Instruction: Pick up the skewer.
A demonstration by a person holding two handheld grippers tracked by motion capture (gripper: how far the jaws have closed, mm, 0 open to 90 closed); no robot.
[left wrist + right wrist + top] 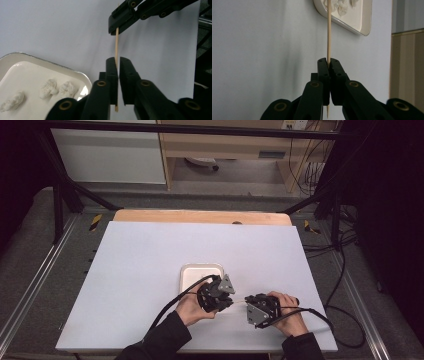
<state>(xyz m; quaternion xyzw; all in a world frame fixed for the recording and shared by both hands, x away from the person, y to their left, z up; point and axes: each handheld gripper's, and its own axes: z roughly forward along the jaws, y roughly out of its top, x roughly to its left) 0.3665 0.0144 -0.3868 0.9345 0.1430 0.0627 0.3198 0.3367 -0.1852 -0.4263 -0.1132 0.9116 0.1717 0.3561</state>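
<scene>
White table (150,270), wooden skewer (116,45) level between grippers, both jaws clenched on it

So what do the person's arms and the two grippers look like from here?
Both forearms wear black long sleeves. The left gripper and right gripper are black linkage frames with brass-coloured pivot rivets, flat black fingers, a grey three-cornered plate on top, and a trailing black cable.
</scene>
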